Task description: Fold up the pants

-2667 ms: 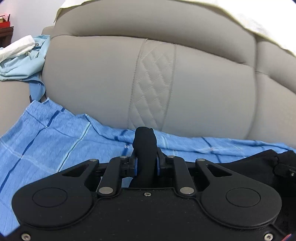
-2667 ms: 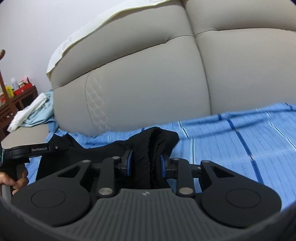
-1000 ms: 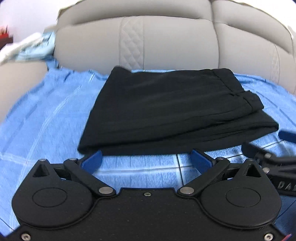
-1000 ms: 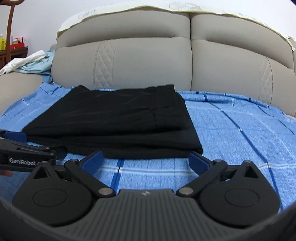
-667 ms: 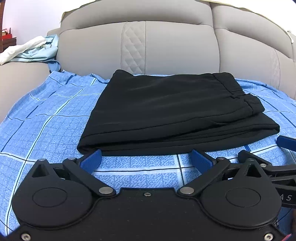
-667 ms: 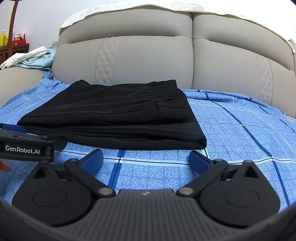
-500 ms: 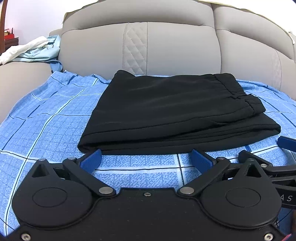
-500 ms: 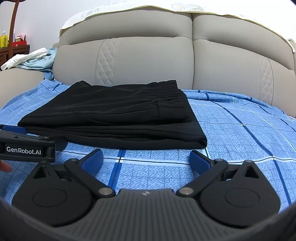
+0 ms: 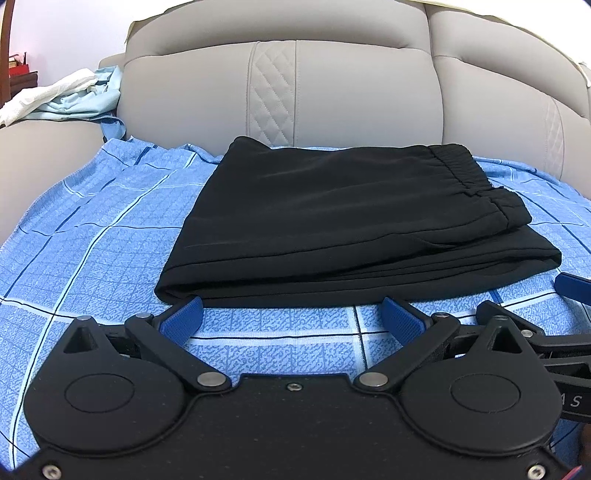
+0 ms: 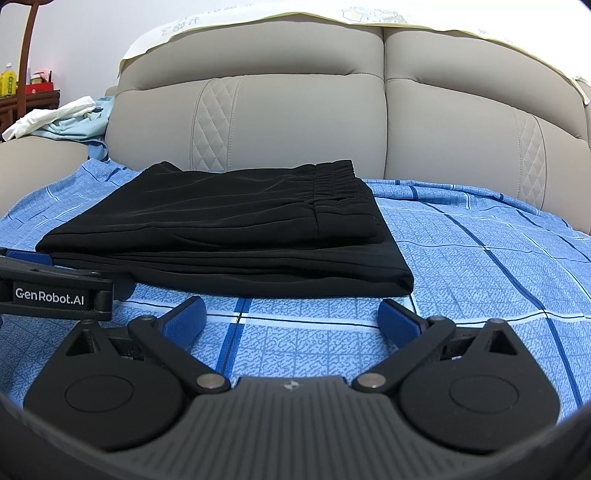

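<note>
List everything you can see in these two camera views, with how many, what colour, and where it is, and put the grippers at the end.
pants: one pair, black, folded into a flat stack on the sheet, elastic waistband on its right side.
sheet: one, blue with a checked line pattern, spread over the sofa seat.
sofa: one, beige, quilted panels in the backrest behind the pants.
cloth on backrest: one, cream, draped along the sofa top.
clothes pile: white and light blue, on the sofa's left armrest.
wooden cabinet: one, dark brown, far left, small items on top.
left gripper: black with blue pads, open, empty, just before the pants.
right gripper: black with blue pads, open, empty.
</note>
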`<state>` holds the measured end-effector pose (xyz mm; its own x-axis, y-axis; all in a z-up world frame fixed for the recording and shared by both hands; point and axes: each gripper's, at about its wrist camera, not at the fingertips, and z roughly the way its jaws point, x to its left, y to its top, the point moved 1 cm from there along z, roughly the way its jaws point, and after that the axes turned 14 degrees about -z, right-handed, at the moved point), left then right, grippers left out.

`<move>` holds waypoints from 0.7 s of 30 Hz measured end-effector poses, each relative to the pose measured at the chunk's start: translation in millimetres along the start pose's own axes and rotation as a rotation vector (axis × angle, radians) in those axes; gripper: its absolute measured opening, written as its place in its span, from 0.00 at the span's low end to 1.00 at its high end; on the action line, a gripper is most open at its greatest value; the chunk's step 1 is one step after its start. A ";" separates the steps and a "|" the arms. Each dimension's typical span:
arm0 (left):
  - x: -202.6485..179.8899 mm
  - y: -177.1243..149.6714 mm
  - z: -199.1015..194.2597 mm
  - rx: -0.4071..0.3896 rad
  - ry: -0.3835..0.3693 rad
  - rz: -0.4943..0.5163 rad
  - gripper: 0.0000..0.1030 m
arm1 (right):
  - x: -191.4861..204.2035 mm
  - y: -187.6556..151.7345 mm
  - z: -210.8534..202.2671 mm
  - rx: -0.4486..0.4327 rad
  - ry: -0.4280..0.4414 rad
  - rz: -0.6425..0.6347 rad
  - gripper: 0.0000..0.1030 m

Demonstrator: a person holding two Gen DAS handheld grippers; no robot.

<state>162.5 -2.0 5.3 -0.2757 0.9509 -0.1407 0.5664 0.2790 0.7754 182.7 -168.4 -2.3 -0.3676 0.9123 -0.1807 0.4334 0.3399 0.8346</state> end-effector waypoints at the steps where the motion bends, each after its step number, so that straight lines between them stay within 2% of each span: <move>1: -0.3 0.3 0.3 0.001 0.001 0.000 1.00 | 0.0 -0.1 0.0 0.000 0.000 0.000 1.00; 21: -0.2 0.3 1.8 0.003 -0.003 0.003 1.00 | -0.6 -0.3 -0.2 -0.001 -0.001 0.000 1.00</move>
<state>164.2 -1.9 4.4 -0.2722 0.9519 -0.1403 0.5696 0.2770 0.7738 182.7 -169.1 -2.4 -0.3671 0.9125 -0.1808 0.4330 0.3396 0.8349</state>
